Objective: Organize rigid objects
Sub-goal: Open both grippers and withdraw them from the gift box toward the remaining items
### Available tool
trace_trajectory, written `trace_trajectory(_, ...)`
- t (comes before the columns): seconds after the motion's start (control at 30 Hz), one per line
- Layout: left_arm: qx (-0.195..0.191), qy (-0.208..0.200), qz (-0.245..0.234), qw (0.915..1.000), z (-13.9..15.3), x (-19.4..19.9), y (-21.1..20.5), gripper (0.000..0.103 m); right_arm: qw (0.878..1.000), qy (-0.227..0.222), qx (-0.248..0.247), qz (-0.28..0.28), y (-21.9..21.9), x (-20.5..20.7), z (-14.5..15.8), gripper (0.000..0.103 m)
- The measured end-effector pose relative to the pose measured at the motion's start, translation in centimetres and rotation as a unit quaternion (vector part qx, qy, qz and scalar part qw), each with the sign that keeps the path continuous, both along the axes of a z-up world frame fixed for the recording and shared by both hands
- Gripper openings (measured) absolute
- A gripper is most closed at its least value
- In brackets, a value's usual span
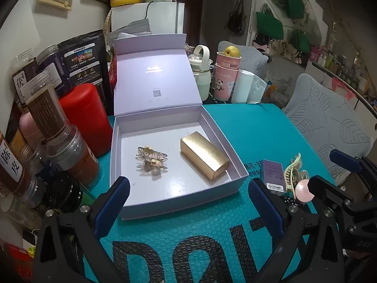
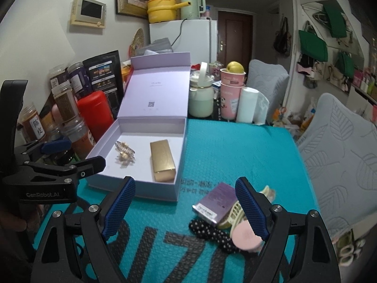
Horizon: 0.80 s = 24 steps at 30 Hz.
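Lavender box (image 1: 132,165) beyond left claw (image 1: 188,195), right claw (image 2: 186,202) beside it, both spread wide, empty.

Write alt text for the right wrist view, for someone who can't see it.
The open right gripper hovers over a teal mat beside a pile: purple box, cream hair claw, polka-dot scrunchie. Behind, an open lavender box holds a gold box and gold hair clip.
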<state>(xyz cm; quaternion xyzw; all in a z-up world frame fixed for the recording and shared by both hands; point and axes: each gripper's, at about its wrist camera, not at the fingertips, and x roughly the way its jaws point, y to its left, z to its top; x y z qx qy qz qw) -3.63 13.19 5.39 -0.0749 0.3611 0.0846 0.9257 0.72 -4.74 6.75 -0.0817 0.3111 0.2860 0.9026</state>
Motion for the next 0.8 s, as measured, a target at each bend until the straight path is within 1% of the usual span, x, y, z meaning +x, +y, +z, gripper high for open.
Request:
trace_trajectory(0.2,-0.003,-0.006,-0.021,0.9998,0.0,-0.9,-1.6,0.102,1.000,0.006,0.006,-0.020,-2.1,-1.3,-0.2,0.087)
trace_trajectory(0.33,-0.027,-0.010,-0.041,0.9987,-0.2,-1.3,-2.5,0.102,0.999,0.009,0.004,-0.039,-3.5,-2.0,-0.4,0.087)
trace_trajectory(0.5,-0.002,-0.014,-0.049,0.9987,-0.7,-1.3,-4.2,0.102,0.997,0.014,0.004,-0.071,-5.3,-2.6,-1.3,0.087)
trace_trajectory(0.7,-0.020,-0.009,-0.069,0.9974,-1.8,-1.0,-5.4,0.102,0.994,0.030,0.008,-0.101,-7.5,-2.6,-2.5,0.087)
trace_trajectory(0.8,-0.026,0.000,-0.079,0.9965,-2.6,-0.7,-6.1,0.102,0.993,0.037,0.009,-0.115,-8.5,-2.4,-3.3,0.087)
